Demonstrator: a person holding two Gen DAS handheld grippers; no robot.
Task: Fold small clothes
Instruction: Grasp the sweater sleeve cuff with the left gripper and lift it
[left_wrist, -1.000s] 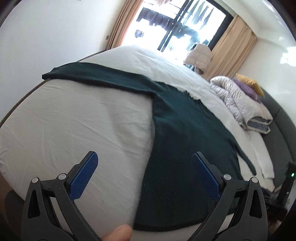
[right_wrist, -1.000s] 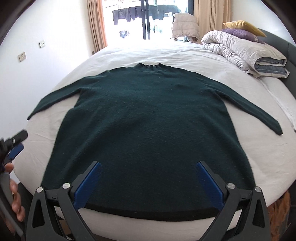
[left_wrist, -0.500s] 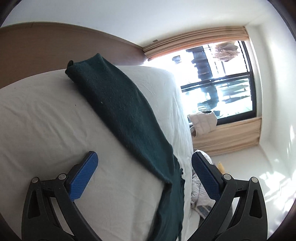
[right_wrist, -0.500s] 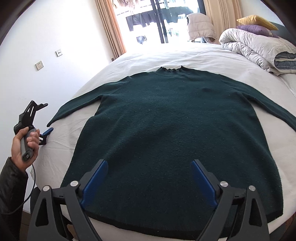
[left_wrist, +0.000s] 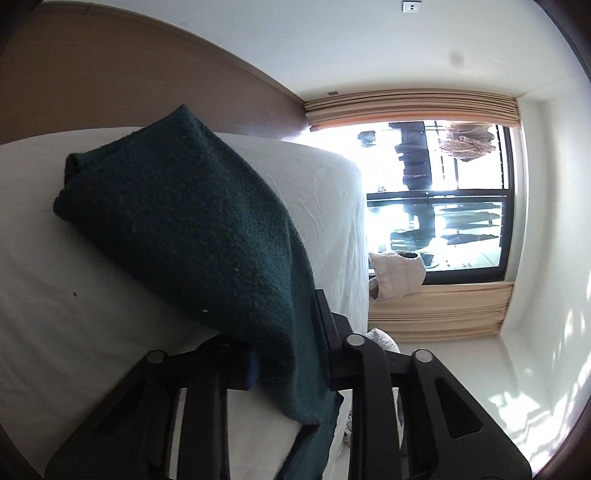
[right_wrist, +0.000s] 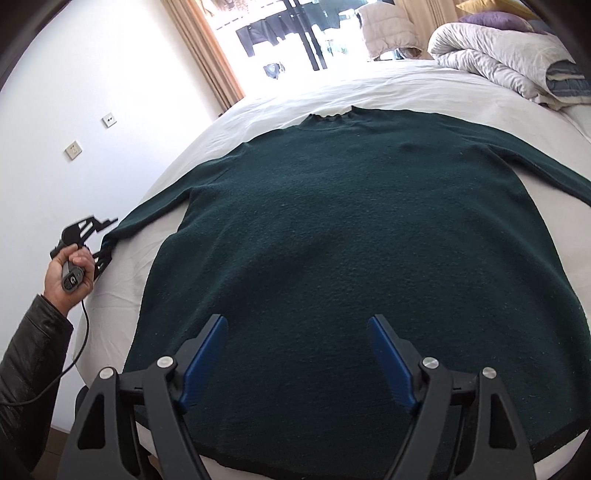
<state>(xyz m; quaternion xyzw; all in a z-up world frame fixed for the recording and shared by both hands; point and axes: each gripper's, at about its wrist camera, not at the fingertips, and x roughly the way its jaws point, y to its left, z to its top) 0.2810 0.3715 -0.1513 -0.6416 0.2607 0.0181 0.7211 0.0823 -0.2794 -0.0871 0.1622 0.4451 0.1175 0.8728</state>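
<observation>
No brand or text readable anywhere. Only mark: a small round logo on the grey handle in the left hand (right_wrist: 70, 275), too small to make out. The two wall plates (right_wrist: 74, 150) are blank.

Landmark = bed (right_wrist: 424, 88), white sheet.

Dark green sweater (right_wrist: 351, 229) lies flat, face up on the bed, collar toward the window (left_wrist: 465, 206), hem at the bed's near edge, both sleeves spread out sideways.

Left gripper (left_wrist: 284, 354): rolled on its side at the bed's left edge, jaws closing on the left sleeve (left_wrist: 192, 229) near the cuff. The knit sits bunched between the two fingers and drapes over them; one blue pad just shows under the fabric. Pads look pressed on the cloth. In the right wrist view the same gripper (right_wrist: 105, 240) meets the sleeve end right at the bed's edge, a dark jacket sleeve (right_wrist: 26, 354) behind the hand and a cable hanging from the handle.

Right gripper (right_wrist: 297, 347): over the hem end of the sweater, at the bed's near edge, pointing down toward the body panel. Jaws closing but wide apart; blue pads (right_wrist: 207, 354) sit above the knit with nothing pinched between them. Contact with the fabric: can't tell.

Folded duvet (right_wrist: 509, 62) and pillows at the bed's far right corner, well apart from the sweater.
</observation>
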